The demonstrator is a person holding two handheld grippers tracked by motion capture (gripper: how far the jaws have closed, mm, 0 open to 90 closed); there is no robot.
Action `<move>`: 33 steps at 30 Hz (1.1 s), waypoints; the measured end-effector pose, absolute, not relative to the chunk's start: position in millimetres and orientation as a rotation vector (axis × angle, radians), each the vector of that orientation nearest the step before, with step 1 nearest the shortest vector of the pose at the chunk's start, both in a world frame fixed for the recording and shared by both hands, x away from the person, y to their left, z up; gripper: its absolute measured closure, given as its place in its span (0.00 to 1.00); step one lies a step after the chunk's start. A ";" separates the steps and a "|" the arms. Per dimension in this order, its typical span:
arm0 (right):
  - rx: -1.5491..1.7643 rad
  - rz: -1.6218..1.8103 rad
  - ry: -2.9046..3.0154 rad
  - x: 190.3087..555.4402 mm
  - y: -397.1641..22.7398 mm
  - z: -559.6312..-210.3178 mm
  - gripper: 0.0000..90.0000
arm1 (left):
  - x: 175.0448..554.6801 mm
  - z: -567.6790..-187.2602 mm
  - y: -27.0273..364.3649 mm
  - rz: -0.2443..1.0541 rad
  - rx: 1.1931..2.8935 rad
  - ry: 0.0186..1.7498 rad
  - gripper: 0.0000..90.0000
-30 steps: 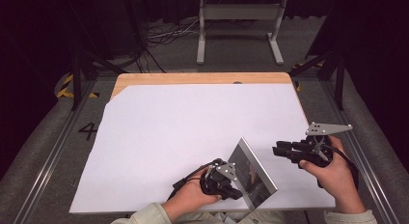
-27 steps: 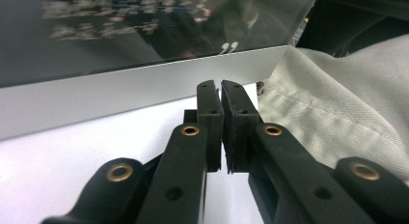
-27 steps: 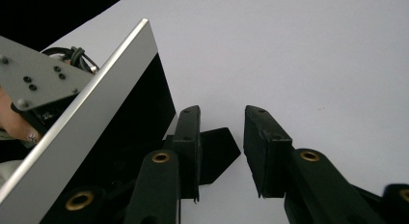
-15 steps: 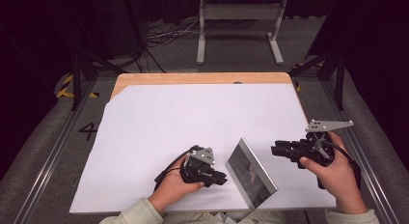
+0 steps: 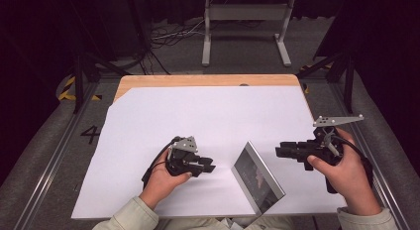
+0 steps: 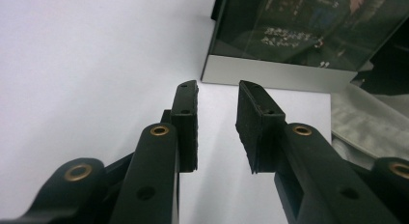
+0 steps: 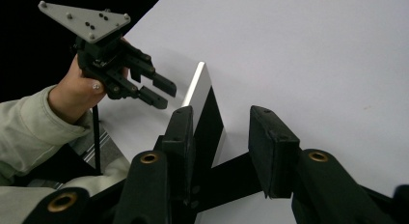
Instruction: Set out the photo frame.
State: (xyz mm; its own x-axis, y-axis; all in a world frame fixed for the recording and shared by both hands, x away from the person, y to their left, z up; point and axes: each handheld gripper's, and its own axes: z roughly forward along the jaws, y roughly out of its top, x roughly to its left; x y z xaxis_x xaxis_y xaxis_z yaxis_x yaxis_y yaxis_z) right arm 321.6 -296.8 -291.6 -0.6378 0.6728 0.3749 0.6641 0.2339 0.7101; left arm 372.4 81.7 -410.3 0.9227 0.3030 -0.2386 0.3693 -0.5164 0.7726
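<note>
A silver-edged picture frame [image 5: 257, 178] with a dark glossy face stands tilted on the white sheet [image 5: 198, 121] near the front edge. My left gripper [image 5: 208, 164] lies a short way to its left and points at it. Its jaws have just been opening, and nothing is between them. In the left gripper view the left gripper [image 6: 217, 89] is open, with the frame [image 6: 299, 35] just beyond its tips. My right gripper [image 5: 279, 151] hovers to the right of the frame, its jaws also just opening and empty. In the right gripper view, the right gripper [image 7: 224, 115] faces the frame's edge [image 7: 200, 93] and the left gripper [image 7: 156, 91].
The white sheet covers a wooden tabletop [image 5: 198, 80]. A grey metal stand [image 5: 245, 27] and cables lie on the floor beyond the far edge. Metal rails run along both sides of the table. Pale cloth [image 6: 366, 122] shows at the table's near edge.
The left gripper has let go of the frame's edge, opened, and drawn back to the left. The right gripper has risen a little. The frame has stayed standing.
</note>
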 end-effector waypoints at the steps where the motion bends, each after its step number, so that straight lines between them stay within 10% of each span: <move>1: 1.336 1.402 2.467 321.3 -295.0 -290.4 0.69 | 373.2 -410.0 83.5 -0.090 2.149 0.481 0.77; 33: 1.415 1.214 2.592 312.3 -255.0 -306.5 0.60 | 382.5 -410.0 103.0 -0.049 2.118 0.578 0.74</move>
State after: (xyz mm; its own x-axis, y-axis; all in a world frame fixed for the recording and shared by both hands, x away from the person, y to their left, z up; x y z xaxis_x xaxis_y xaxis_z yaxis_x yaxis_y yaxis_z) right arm 312.3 -255.0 -306.5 -0.6063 0.6995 0.3784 0.7384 0.3185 0.5944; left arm 382.5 103.0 -410.0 0.8893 0.3845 -0.2477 0.4207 -0.4755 0.7726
